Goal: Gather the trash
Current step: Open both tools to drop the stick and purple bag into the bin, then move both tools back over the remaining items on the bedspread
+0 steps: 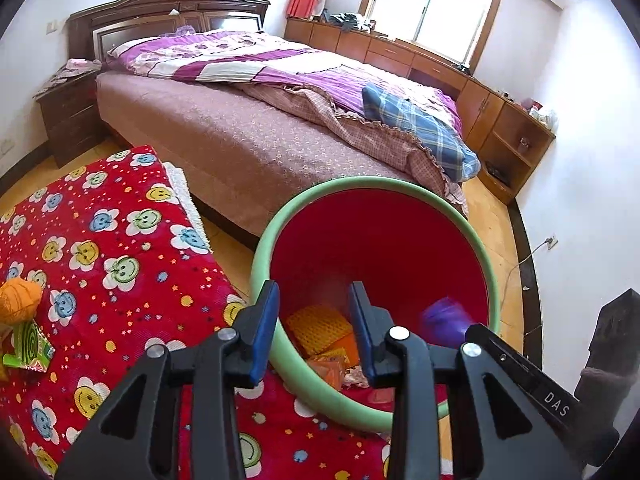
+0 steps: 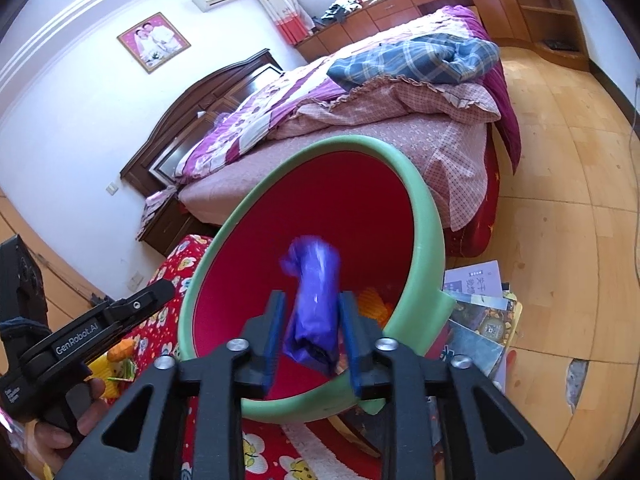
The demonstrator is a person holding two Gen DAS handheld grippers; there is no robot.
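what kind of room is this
A bedroom in a home, most likely. A double bed with a carved wooden headboard fills the room, a matching nightstand stands beside it, and a framed portrait hangs on the wall above.

Wide-open bin mouth [image 2: 430,236], purple wrapper [image 2: 314,300] between fingers [image 2: 274,332].

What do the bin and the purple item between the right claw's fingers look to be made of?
Bin: probably moulded plastic, with a matte pale green rim, a smooth red inside, and a thick, even wall.
Purple item: likely thin plastic film, a bag or wrapper; it is crumpled and glossy with white glints. Motion blur leaves this uncertain.
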